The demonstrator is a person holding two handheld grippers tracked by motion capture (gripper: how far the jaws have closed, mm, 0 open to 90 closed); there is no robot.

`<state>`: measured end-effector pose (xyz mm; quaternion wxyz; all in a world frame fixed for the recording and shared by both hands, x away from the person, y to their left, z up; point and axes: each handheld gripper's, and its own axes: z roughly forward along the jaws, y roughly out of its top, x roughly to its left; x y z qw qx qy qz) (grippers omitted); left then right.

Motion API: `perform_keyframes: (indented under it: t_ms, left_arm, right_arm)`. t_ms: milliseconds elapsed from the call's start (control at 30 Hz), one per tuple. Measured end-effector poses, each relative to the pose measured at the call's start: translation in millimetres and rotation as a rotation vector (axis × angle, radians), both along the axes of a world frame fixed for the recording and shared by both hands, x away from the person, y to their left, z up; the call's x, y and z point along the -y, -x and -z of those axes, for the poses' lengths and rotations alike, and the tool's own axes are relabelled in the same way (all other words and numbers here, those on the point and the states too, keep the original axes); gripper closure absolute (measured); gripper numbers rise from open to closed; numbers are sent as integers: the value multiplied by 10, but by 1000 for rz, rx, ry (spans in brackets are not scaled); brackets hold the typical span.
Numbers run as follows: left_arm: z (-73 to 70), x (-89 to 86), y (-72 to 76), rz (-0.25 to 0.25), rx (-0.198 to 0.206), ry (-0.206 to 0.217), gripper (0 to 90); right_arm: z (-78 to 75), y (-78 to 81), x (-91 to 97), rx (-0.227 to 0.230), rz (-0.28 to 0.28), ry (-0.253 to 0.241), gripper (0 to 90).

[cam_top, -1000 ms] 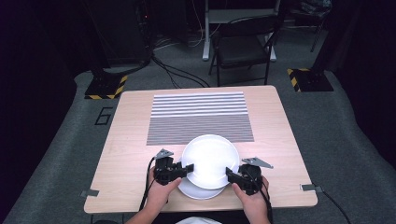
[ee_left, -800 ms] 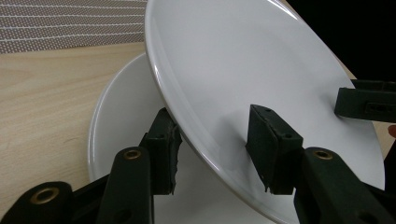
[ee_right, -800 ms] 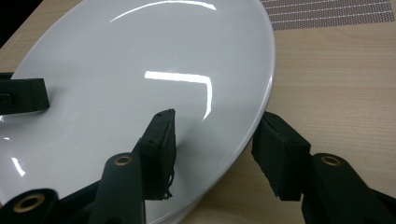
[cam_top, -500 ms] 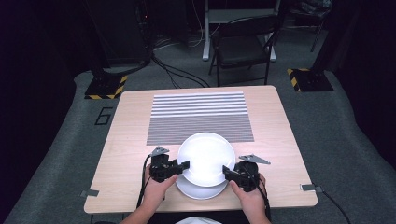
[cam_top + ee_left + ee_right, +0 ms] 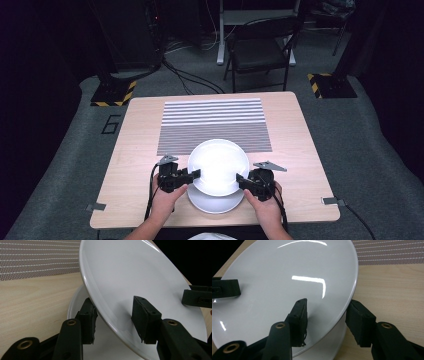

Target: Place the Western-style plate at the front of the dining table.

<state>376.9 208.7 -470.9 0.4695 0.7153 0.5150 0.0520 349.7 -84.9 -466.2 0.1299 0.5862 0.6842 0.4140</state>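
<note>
1. At the near edge of the table, two hands hold the grippers, one on each side of a white plate.
2. The left gripper pinches the top plate on its left rim, one jaw above and one below.
3. The right gripper pinches the same plate on its right rim. Both sets of jaws have just been closing on it.
4. The top plate is lifted and tilted over a second plate, which lies flat on the wood. I cannot tell if the two plates touch.
5. Farther back lies a striped mat.
6. Beyond the table stands a dark chair.
</note>
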Motion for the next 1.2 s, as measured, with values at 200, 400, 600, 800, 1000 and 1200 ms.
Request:
perform_keyframes:
  t_ms: [200, 400, 600, 800, 1000, 1200]
  left_arm:
    - [-23, -1, -37, 5, 11, -9, 549]
    - [-34, 7, -65, 4, 10, -1, 548]
    - [-48, 1, -97, 3, 8, 1, 548]
    - [-58, 0, -121, 1, 9, 3, 548]
    - [-65, -4, -153, -1, 5, 5, 548]
    - [-65, -13, -192, -3, 5, 6, 548]
  right_arm:
    - [-13, -38, -2, 4, 1, 0, 521]
    - [-33, -60, 5, 13, 6, 2, 522]
    - [-49, -85, 5, 15, 2, 0, 522]
    - [-67, -111, 3, 18, 2, 2, 522]
    - [-79, -143, -6, 18, 2, 5, 522]
    - [-87, -181, -13, 25, 3, 10, 523]
